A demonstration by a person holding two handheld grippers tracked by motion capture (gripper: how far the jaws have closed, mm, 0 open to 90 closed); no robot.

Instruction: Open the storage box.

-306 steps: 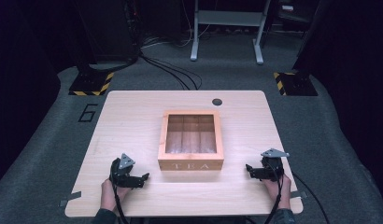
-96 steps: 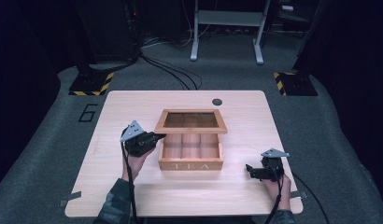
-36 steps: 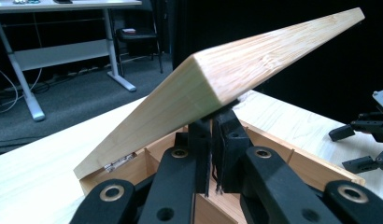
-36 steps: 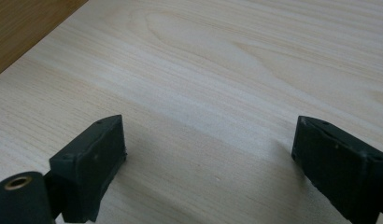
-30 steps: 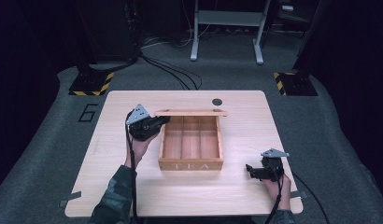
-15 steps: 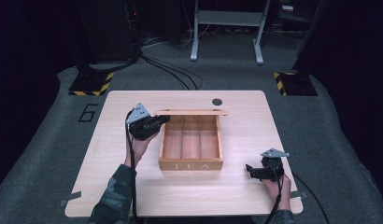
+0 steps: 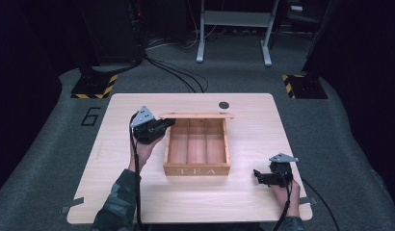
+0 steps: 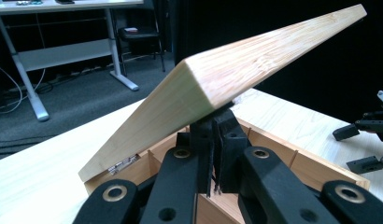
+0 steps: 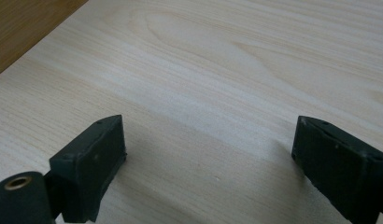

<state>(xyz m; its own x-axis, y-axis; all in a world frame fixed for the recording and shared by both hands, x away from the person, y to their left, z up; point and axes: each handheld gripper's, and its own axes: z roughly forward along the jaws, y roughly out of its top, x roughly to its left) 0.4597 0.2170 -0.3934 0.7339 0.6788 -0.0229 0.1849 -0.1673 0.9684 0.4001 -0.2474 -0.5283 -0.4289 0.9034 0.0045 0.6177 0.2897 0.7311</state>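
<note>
We see a wooden tea box (image 7: pixel 196 169) in the middle of the pale worktop (image 7: pixel 253 115), its front wall lettered "TEA" and facing the person's edge. The box's long axis runs from the near edge toward the far edge, and two thin dividers split its inside into three long compartments that run the same way.

Its lid (image 7: pixel 196 115) is swung up on the far side and seen nearly edge-on from above, as a narrow strip that lies left to right across the far wall of the box. In the left gripper view the lid (image 8: pixel 227 79) rises as a slanted slab, its low corner down by the box's rim and its high end pointing up and to the right of that view.

The left claw (image 7: pixel 167 123) sits at the box's far left corner, held by the left hand (image 7: pixel 143 150). In its own view the left claw's jaws are pressed almost together right under the lid's lower face; we cannot tell whether they pinch its edge or just push against it.

The right claw (image 7: pixel 257 176) rests low on the worktop, well apart from the box on its right, in the right hand (image 7: pixel 284 192). Its jaws stand spread wide over bare wood, pinching nothing.
</note>
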